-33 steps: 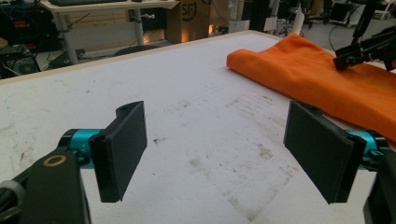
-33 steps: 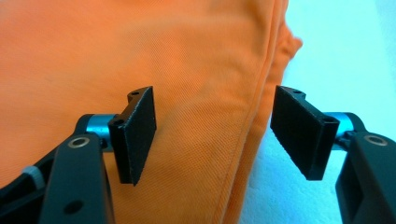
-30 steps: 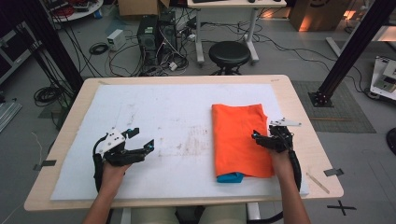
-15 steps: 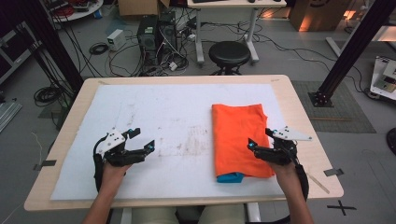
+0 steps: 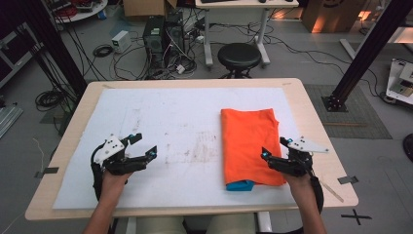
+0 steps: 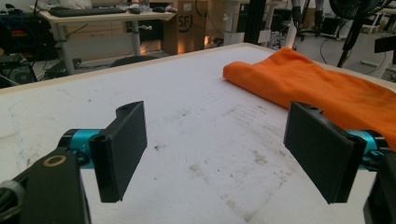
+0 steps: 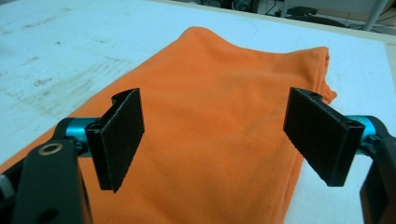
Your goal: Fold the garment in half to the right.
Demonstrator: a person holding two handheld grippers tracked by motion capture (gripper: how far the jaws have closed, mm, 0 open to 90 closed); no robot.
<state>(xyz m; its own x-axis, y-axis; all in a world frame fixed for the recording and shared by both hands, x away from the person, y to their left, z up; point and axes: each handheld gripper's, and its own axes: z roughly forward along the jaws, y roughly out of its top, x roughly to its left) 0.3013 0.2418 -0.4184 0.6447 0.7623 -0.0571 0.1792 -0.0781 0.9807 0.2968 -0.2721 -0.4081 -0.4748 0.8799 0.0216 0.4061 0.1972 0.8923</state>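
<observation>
One folded orange cloth [image 5: 251,146] lies on the white mat [image 5: 170,117], with a bit of blue fabric [image 5: 239,185] peeking out from under its near edge. No writing can be read on the cloth or on the mat; in the left gripper view a brown cardboard box [image 6: 191,21] past the table's far edge bears the letters "SF". There are two claws. The right gripper [image 5: 273,155] sits over the cloth's near right corner, jaws spread wide and holding nothing; in the right gripper view the orange cloth [image 7: 219,116] spans the whole gap between the jaws and runs away ahead of them, its folded right edge lying just inside the right jaw. The left gripper [image 5: 145,147] is well apart from the cloth, to its left, low over the bare mat, jaws likewise wide open and empty; from it the cloth [image 6: 317,84] lies ahead and to the right. Between the two claws the mat is open and smudged with grey marks [image 5: 195,151], and bare mat continues ahead of the left claw to the wooden table's [image 5: 195,83] far edge. One round black stool [image 5: 239,54] stands beyond that edge.
</observation>
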